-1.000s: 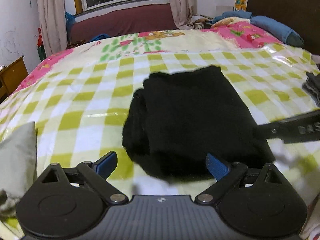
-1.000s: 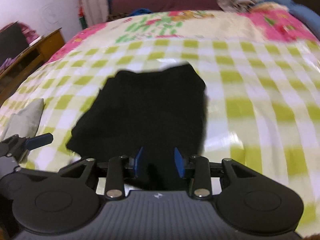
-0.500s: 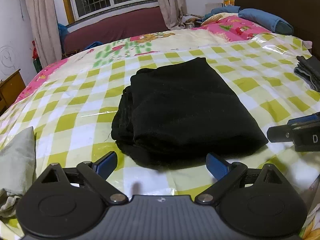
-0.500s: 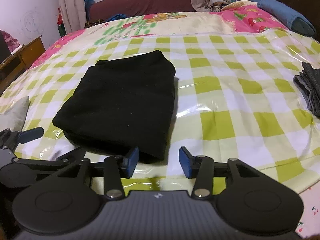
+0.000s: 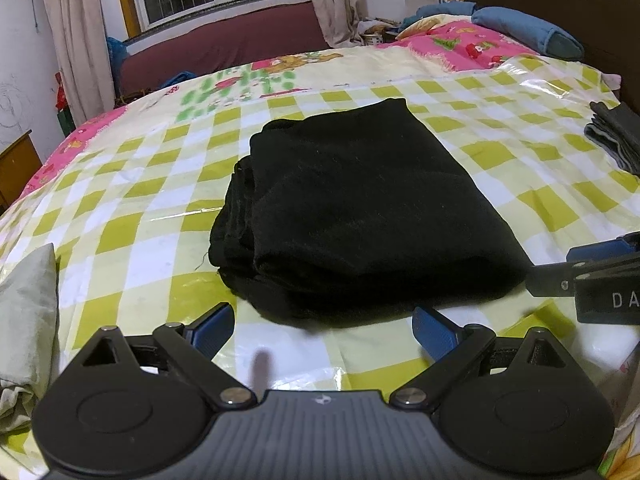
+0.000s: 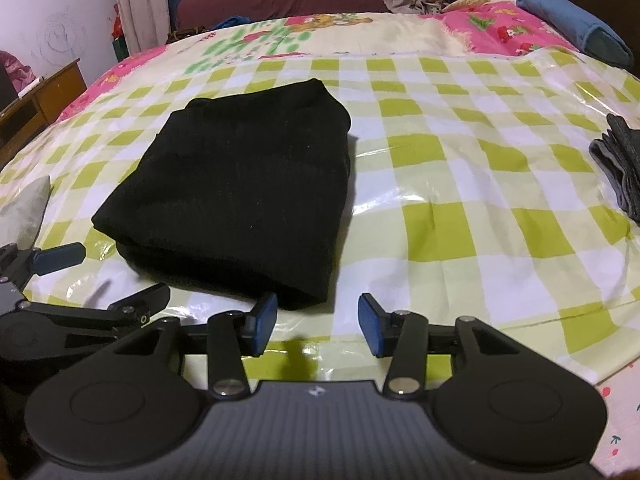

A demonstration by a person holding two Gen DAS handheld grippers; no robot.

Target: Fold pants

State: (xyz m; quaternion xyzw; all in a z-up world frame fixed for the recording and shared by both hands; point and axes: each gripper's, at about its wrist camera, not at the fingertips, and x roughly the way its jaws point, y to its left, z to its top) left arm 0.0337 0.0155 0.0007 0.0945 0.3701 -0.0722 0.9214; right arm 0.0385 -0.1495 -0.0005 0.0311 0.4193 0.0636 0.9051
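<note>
A grey folded garment lies well right of the folded black pants, before which the left gripper and right gripper hover, fingers apart, empty.

A blue pillow lies at the checkered bedspread's far end, grey cloth nearer.

One black pants, two grippers

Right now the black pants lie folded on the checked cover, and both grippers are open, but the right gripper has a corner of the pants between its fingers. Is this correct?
Not quite. The right gripper holds nothing: in the right wrist view its open fingers stand just short of the folded black pants, with only the checked cover between them. The left gripper is open too.
</note>
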